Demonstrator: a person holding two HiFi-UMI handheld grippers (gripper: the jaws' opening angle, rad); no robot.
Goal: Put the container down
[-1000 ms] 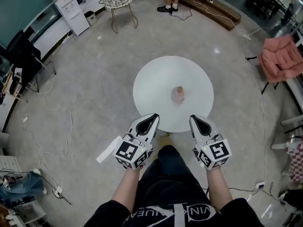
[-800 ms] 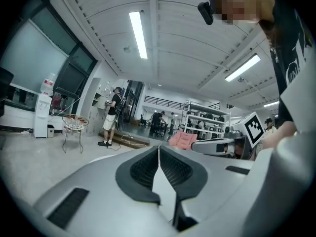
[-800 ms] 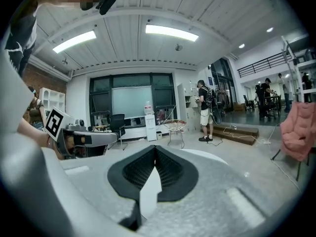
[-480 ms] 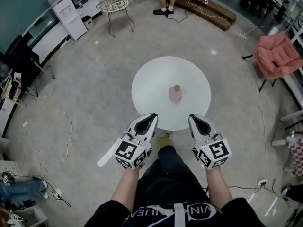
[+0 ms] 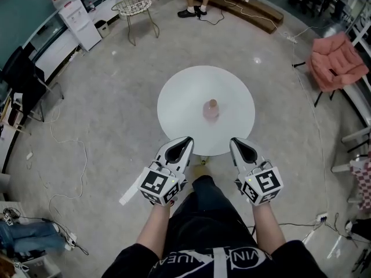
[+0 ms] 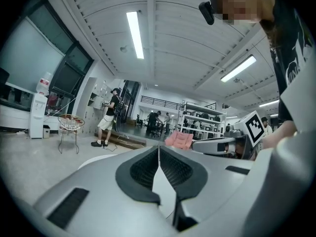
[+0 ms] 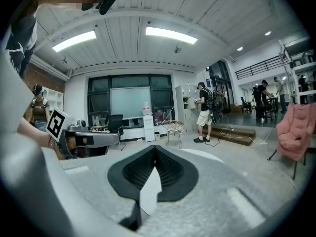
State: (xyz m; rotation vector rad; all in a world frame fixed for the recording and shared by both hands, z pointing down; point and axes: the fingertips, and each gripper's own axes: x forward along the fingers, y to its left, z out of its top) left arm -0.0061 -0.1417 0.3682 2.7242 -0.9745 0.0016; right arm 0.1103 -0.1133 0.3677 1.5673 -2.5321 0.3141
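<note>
I've got both claws, left gripper (image 5: pixel 186 139) and right gripper (image 5: pixel 234 141), closed on nothing at the near edge of the table (image 5: pixel 177 94). The container (image 5: pixel 210 109) stands upright near its centre — set down, I judge — so next I'd simply keep clear.

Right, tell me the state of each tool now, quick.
Left tool: closed, holding nothing.
Right tool: closed, holding nothing.
</note>
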